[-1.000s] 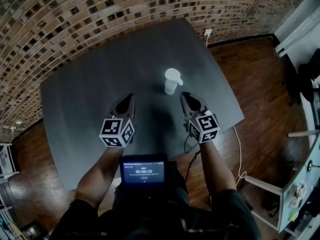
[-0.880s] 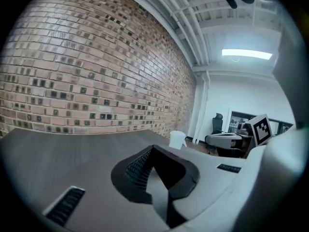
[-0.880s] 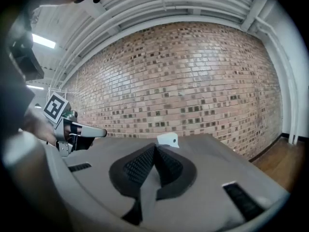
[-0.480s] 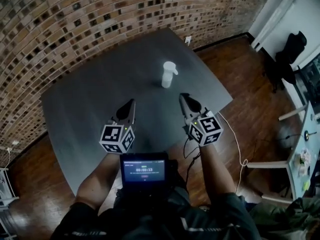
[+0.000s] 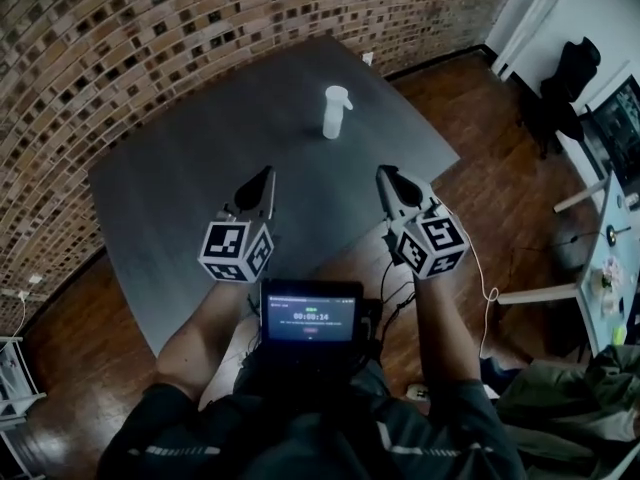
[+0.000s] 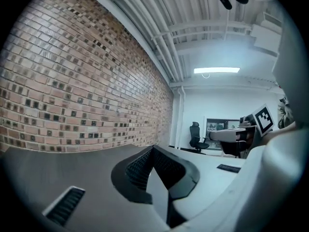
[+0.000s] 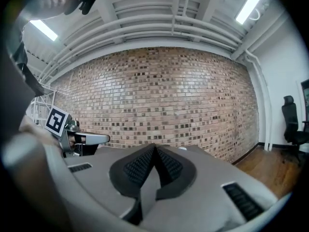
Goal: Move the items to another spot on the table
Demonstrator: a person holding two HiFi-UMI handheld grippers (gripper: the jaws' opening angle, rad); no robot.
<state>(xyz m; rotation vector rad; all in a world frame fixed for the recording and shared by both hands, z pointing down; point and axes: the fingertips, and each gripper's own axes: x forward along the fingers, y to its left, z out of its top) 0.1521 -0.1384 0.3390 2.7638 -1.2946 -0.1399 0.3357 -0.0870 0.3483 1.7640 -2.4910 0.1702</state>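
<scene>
Spray bottle [image 5: 337, 111] stands upper centre on the counter [image 5: 180, 198]; left gripper [image 5: 266, 175] and right gripper [image 5: 385, 174], pressed together (both empty), risk toppling it if they arrive unopened.

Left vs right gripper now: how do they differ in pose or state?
Left gripper leans right, its marker cube over the dark grey table; right gripper leans left, its cube past the table edge, above the wood floor. Shared: both shut, empty.

You hold your left gripper [image 5: 263, 179] and your right gripper [image 5: 390, 180] side by side, a little apart, tips pointing far. Both have jaws pressed together, with nothing in them.
</scene>
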